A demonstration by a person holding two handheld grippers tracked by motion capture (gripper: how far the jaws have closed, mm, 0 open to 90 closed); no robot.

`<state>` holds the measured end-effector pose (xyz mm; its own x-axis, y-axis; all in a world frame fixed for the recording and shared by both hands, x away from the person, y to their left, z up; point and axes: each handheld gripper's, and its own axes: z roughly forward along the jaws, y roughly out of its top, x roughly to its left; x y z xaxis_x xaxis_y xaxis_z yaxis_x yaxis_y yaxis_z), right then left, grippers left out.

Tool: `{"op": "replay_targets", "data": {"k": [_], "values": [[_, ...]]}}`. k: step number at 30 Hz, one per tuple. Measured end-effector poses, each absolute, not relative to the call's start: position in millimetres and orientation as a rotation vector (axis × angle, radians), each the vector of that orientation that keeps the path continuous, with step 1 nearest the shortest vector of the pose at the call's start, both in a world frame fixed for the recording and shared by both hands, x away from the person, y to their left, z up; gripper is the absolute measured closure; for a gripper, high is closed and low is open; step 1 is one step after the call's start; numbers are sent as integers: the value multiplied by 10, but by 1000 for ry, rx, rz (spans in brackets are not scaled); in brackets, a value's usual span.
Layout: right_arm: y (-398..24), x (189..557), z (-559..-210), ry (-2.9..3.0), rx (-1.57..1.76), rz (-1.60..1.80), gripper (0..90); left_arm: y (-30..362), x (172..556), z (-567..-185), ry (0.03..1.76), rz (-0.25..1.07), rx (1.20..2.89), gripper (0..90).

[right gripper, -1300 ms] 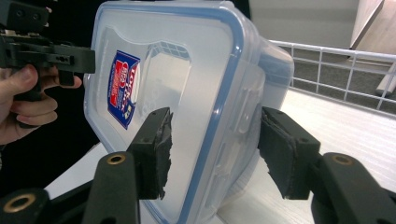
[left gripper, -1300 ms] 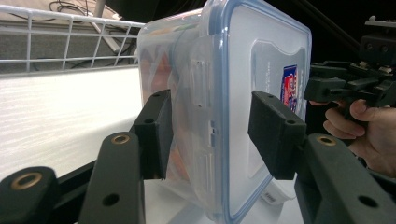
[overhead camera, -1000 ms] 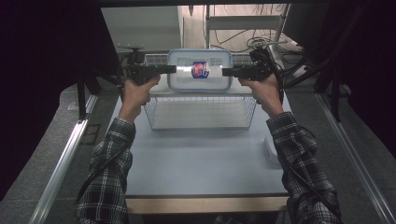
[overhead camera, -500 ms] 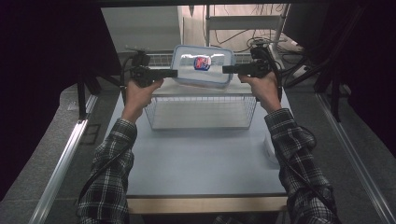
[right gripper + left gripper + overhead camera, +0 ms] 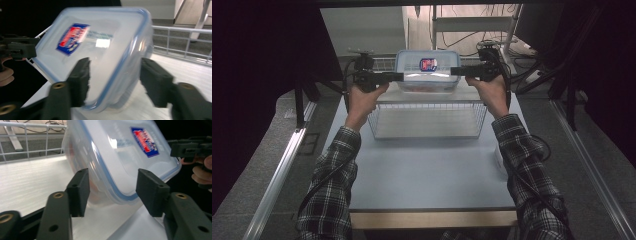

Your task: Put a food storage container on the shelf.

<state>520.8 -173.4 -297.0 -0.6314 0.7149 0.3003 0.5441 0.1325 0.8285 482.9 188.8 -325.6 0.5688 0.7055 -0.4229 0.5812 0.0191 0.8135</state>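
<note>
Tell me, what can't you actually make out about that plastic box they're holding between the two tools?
- Contents of the lidded plastic container: its cloudy walls blur them in all views; only a reddish tint shows.
- Label wording: too blurred to read in both gripper views, too small in the high view.
- Grip of the left gripper and right gripper: whether the fingers press the container cannot be told.
- Container's underside: hidden by its own body.

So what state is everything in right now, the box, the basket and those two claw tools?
Plastic box: lid on, tilted, one end between each gripper's jaws.
Wire basket: upright on the table, nothing visible in it.
Left gripper: jaws partly open around the box's end, just opened a little; grip unclear.
Right gripper: jaws partly open around the other end, just closed a little; grip unclear.
</note>
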Motion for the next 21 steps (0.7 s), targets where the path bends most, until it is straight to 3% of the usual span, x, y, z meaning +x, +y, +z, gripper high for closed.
{"op": "replay_targets", "data": {"k": [9,11,21], "values": [[-1611,5227,-2925,2186,1206,1416,537,1865,4833,-3211,1099,191,1669,420],[-1594,5198,-2923,2179,1179,1403,536,1853,4811,-3199,1076,236,1684,424],[-1625,4951,-2901,2177,1008,1440,431,1858,4558,-3173,944,357,1730,265]]}}
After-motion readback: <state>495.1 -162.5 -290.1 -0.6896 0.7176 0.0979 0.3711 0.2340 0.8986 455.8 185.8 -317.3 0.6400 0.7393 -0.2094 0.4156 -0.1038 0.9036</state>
